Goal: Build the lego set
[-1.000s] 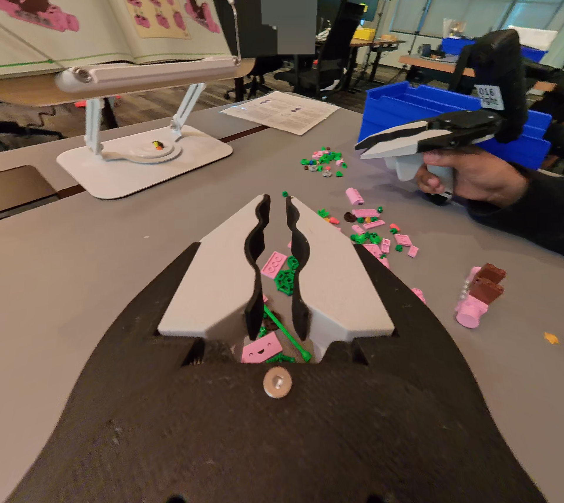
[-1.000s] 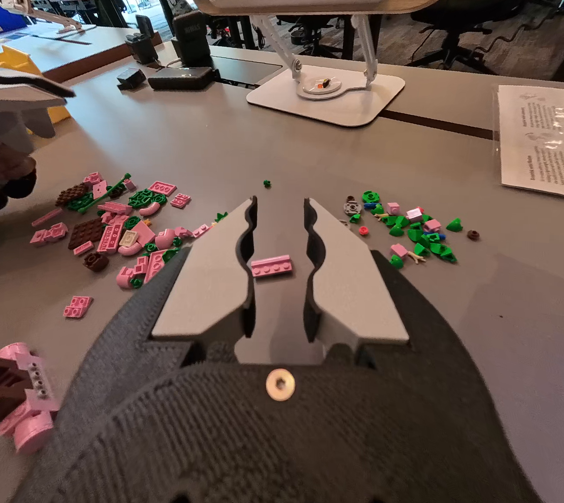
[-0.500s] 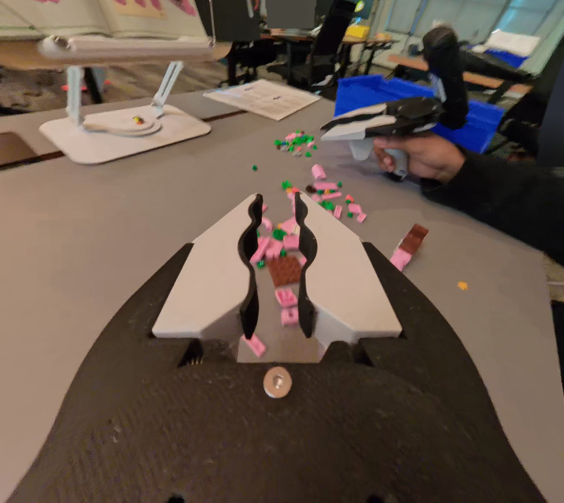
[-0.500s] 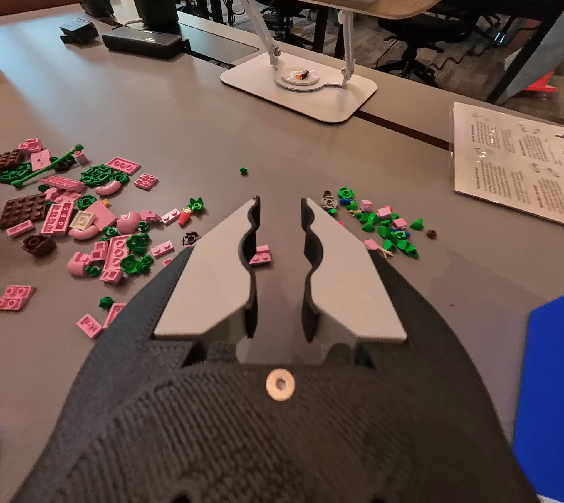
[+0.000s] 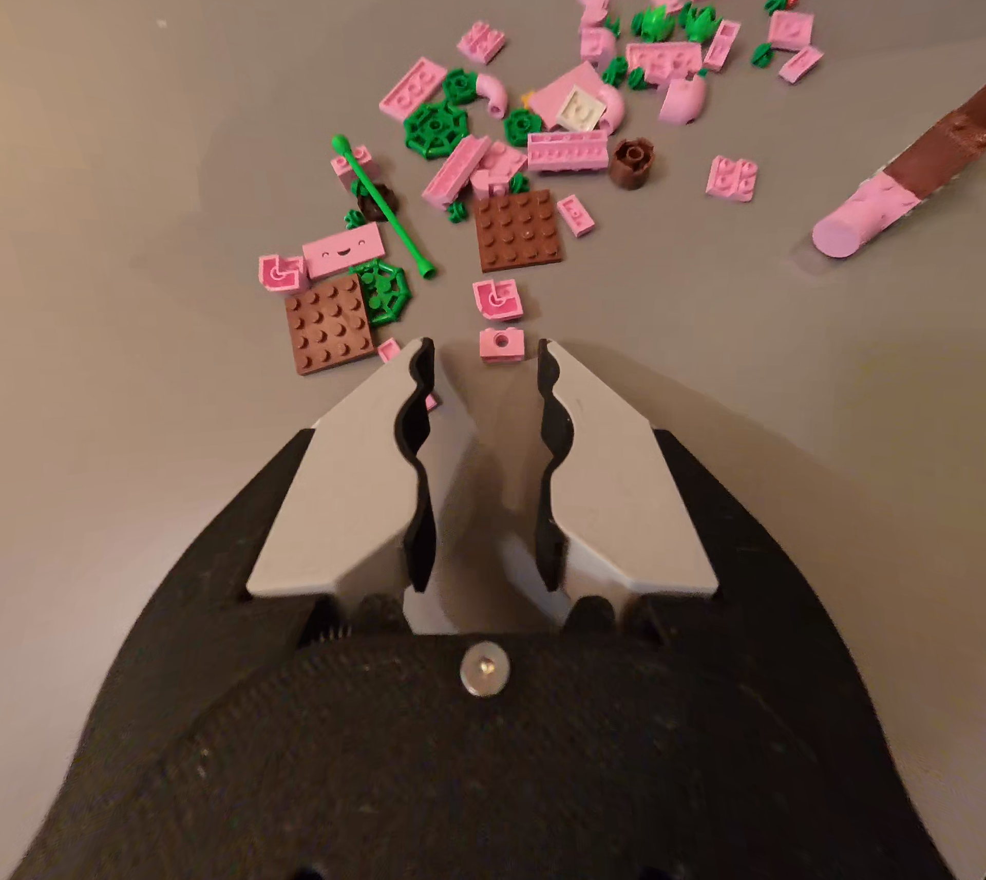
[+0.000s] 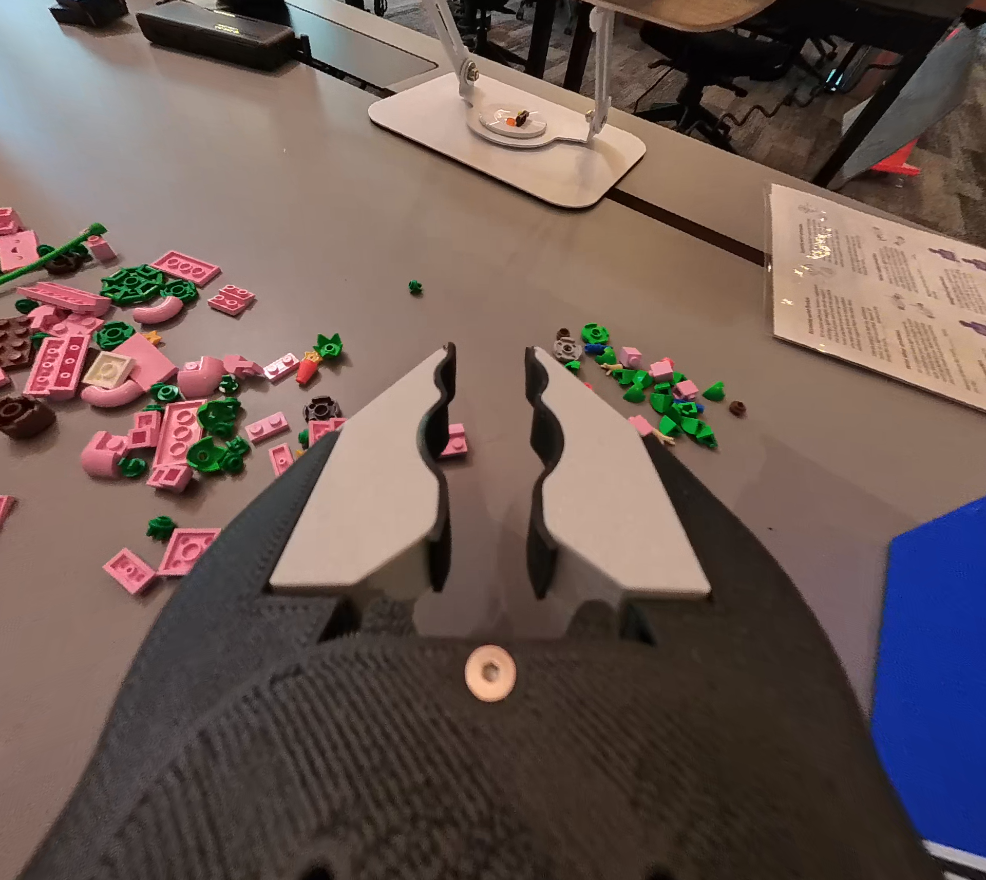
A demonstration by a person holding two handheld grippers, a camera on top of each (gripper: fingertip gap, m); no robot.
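My left gripper (image 5: 486, 347) is open and empty, tilted down over the grey table. A small pink brick with a hole (image 5: 500, 345) lies just past its fingertips, between them. Beyond lie a pink corner piece (image 5: 497, 300), two brown square plates (image 5: 516, 231) (image 5: 327, 324), a green rod (image 5: 383, 207) and a pink tile with a smiling face (image 5: 342, 250). The pink and brown partial build (image 5: 880, 208) lies at the right. My right gripper (image 6: 490, 352) is open and empty above the table, with a small pink plate (image 6: 454, 441) beside its left finger.
A pile of pink, green and brown pieces (image 6: 133, 374) lies left of my right gripper, and a small green and pink pile (image 6: 661, 390) right of it. A white book stand base (image 6: 507, 139), a paper sheet (image 6: 875, 294) and a blue bin corner (image 6: 939, 667) are near. Spacing between my two grippers at the tips: around 30 centimeters.
My left gripper has dropped and tilted down close over the pile, and its jaws have opened wider. My right gripper has drifted right and a little nearer the stand, still open.
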